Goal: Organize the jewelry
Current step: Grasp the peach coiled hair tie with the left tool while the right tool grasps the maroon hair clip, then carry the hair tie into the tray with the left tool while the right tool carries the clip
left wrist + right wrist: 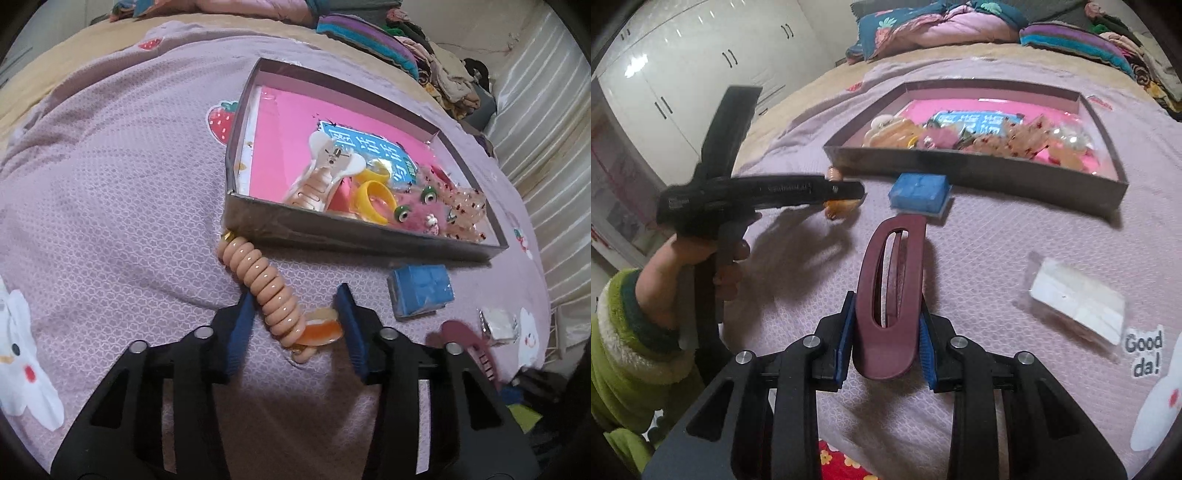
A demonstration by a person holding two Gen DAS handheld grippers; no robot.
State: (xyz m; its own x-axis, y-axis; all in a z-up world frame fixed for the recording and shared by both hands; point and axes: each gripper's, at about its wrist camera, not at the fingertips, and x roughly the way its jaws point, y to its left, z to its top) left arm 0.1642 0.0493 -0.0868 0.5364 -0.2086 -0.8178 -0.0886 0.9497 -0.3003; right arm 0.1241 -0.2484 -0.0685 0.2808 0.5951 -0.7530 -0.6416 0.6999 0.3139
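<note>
A dark shallow box (369, 236) with a pink floor lies on the lilac bedspread and holds hair clips, yellow rings and fuzzy pieces; it also shows in the right wrist view (979, 166). My left gripper (295, 310) is open around a peach spiral hair tie (266, 284) with an orange charm (321, 328), lying just in front of the box corner. My right gripper (886, 321) is shut on a maroon oval hair clip (890, 295), held above the bedspread. The left gripper also shows in the right wrist view (846, 195), over the orange charm.
A blue box (421, 291) lies beside the dark box's front wall, also in the right wrist view (919, 192). A clear packet with white contents (1078, 299) lies to the right. Pillows and folded clothes (960, 26) are at the back, white wardrobe (665, 74) at the left.
</note>
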